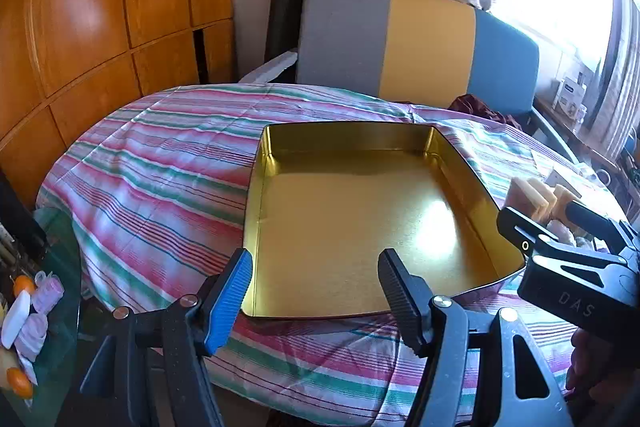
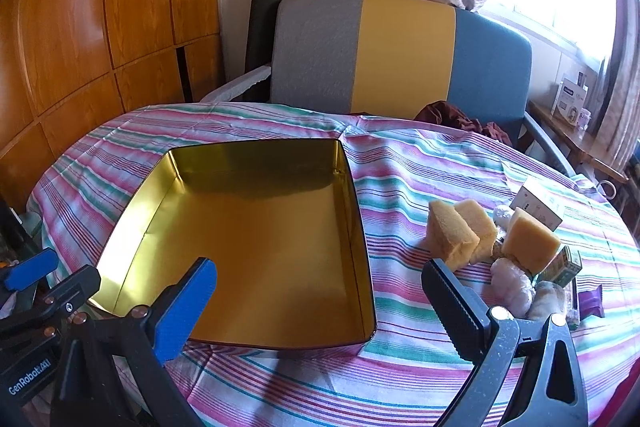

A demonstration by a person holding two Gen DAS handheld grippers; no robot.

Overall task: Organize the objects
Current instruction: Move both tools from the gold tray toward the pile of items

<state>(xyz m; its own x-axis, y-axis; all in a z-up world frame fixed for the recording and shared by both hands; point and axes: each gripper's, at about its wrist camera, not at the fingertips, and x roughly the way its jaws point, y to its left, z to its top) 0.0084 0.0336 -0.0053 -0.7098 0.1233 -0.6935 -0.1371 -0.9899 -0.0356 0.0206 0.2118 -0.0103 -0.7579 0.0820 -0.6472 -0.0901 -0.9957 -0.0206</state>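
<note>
Gold metal fills the middle of both my views: a shallow rectangular tin point(image 1: 348, 211) sits open on the striped tablecloth point(image 1: 160, 179), near the table's near edge and a bit toward its left side, with nothing lying in it. To the right of the tin, toward the table's right edge, I see a cluster of yellow sponges point(image 2: 452, 239), pale plastic-wrapped bundles point(image 2: 512, 283), a small green box point(image 2: 562, 267), a white box point(image 2: 540, 207) and something purple point(image 2: 592, 301); the sponges lean against one another, well apart from the tin.

My left gripper point(image 1: 316, 291) hangs over the tin's near edge with its jaws moderately apart and nothing between them. My right gripper point(image 2: 320, 307) hovers over the tin's near right corner, jaws spread wide, also empty; its black finger reaches toward the sponges without touching them. In the left view I catch the right gripper point(image 1: 560, 247) at the right side, in front of the sponges point(image 1: 532, 199).

Beyond the table's far edge stands a chair point(image 2: 400, 55) in grey, yellow and blue, with dark red cloth point(image 2: 456, 119) on its seat, and wooden panelling point(image 2: 100, 27) to the left.
</note>
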